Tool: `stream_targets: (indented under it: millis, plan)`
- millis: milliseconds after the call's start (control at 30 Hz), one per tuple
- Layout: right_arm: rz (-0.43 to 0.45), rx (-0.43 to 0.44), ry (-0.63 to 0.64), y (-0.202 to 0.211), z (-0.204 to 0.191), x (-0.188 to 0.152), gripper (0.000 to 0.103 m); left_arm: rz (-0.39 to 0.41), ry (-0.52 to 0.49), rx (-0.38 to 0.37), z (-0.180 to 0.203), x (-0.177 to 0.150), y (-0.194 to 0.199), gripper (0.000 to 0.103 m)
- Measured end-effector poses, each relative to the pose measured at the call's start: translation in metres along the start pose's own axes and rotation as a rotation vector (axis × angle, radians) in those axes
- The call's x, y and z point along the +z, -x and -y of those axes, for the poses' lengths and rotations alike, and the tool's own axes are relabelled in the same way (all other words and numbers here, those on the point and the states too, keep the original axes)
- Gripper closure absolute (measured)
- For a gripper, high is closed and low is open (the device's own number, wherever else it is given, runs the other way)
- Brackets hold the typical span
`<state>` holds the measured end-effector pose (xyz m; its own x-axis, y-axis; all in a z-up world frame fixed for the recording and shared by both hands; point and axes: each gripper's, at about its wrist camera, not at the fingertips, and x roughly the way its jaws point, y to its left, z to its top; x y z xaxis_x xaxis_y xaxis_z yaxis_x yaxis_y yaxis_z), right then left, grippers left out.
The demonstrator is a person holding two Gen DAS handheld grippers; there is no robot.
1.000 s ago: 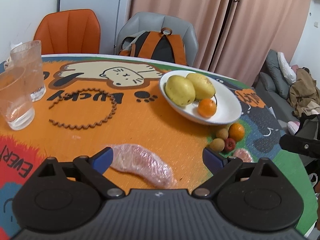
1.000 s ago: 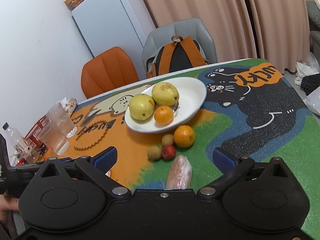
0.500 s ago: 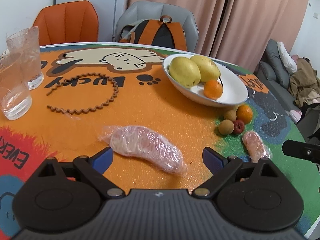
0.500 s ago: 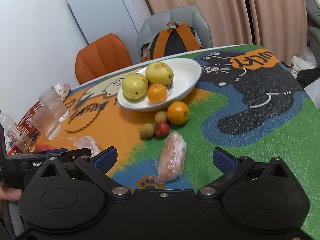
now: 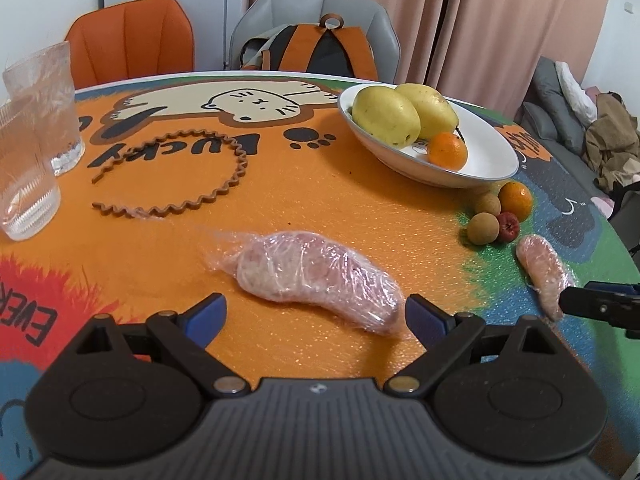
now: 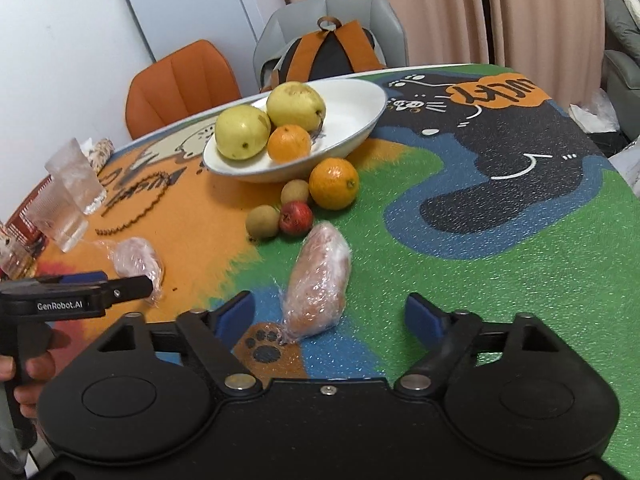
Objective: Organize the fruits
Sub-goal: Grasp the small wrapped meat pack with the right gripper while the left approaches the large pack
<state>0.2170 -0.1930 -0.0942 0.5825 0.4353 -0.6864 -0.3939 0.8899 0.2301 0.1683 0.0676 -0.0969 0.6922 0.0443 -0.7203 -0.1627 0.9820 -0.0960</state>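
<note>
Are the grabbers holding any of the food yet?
No. Each wrapped sweet potato lies between open fingers, untouched; the right gripper is closing.
</note>
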Motion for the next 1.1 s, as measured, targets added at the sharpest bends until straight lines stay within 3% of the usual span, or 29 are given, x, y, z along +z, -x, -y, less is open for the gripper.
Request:
stream_targets:
  millis: [200,300,700,1100]
  plan:
    - [0.007,-0.046,0.054,-0.001,-0.005,-0.001,0.046,0.014,-0.031,0.002,0.001,0.001,-0.004,0.007]
    - [0.005,-0.041,0.059,0.001,0.000,-0.001,0.050,0.022,-0.048,0.010,0.003,0.000,-0.007,0.006]
    - [0.017,-0.060,0.057,0.006,0.013,-0.001,0.056,0.054,-0.107,0.033,0.013,0.001,-0.016,0.006]
    - [0.036,-0.109,0.048,0.005,0.030,0.005,0.057,0.069,-0.115,0.022,0.017,-0.003,-0.010,0.016]
